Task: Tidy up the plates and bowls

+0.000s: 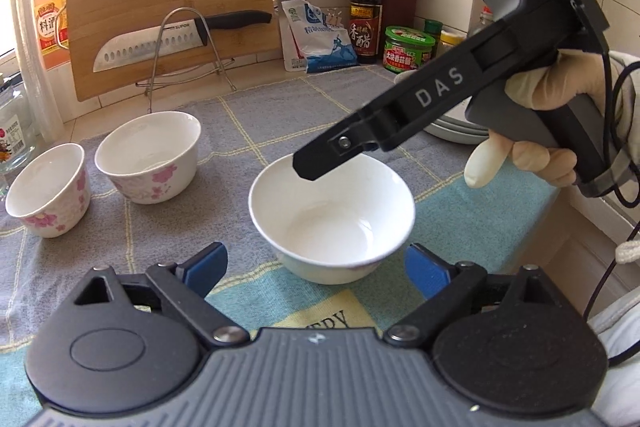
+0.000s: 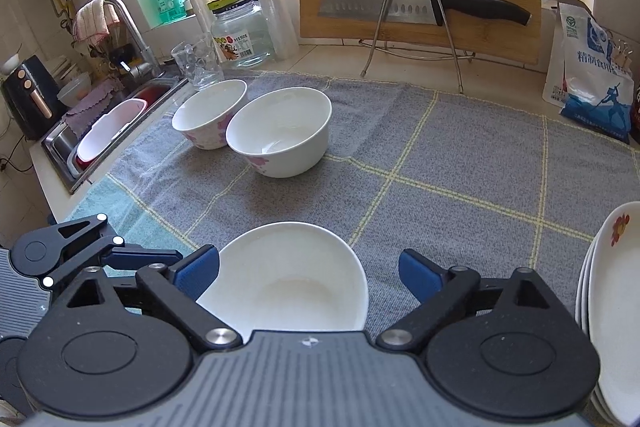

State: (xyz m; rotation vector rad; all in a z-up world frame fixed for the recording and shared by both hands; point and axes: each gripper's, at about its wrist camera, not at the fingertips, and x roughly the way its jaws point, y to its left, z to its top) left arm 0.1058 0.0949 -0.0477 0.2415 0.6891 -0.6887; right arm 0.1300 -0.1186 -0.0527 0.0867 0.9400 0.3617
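A plain white bowl stands upright on the checked towel, between the blue pads of my left gripper. The jaws are open and neither pad touches the bowl. My right gripper, held by a gloved hand, reaches in from the right, with its finger over the bowl's far rim. In the right wrist view the same bowl lies under my open right gripper, and my left gripper shows at the left. Two flower-patterned bowls stand apart at the left. A stack of plates sits at the right.
At the back, a wooden cutting board leans behind a wire rack holding a knife. Bottles, jars and a salt bag line the back right. A glass jar and the sink are at the left.
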